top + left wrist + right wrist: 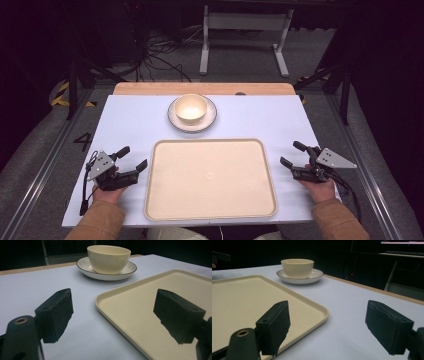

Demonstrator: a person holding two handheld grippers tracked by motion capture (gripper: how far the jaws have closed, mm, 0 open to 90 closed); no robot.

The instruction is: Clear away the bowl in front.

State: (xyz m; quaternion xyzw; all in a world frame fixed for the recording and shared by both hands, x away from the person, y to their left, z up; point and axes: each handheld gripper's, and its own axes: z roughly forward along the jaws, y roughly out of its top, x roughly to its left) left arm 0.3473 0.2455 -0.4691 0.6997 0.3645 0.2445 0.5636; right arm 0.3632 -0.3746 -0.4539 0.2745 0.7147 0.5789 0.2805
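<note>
A cream tray (210, 180) lies flat in the middle of the pale table, with nothing on it. Behind it a cream bowl (190, 108) stands on a white plate (206, 122) with a dark rim. My left gripper (133, 157) rests open on the table at the tray's left edge; its jaws frame the tray's corner (100, 300), with the bowl (109, 258) and plate (85, 268) beyond. My right gripper (293, 153) rests open just right of the tray, jaws wide apart over the tray's edge (322, 315) and bare table, bowl (297, 268) farther off.
The table (260, 117) has a wooden strip (150, 88) along its far edge. Beyond it on the floor stand a white frame leg (204, 45) and loose cables (155, 55). Metal rails (45, 165) run along both sides of the table.
</note>
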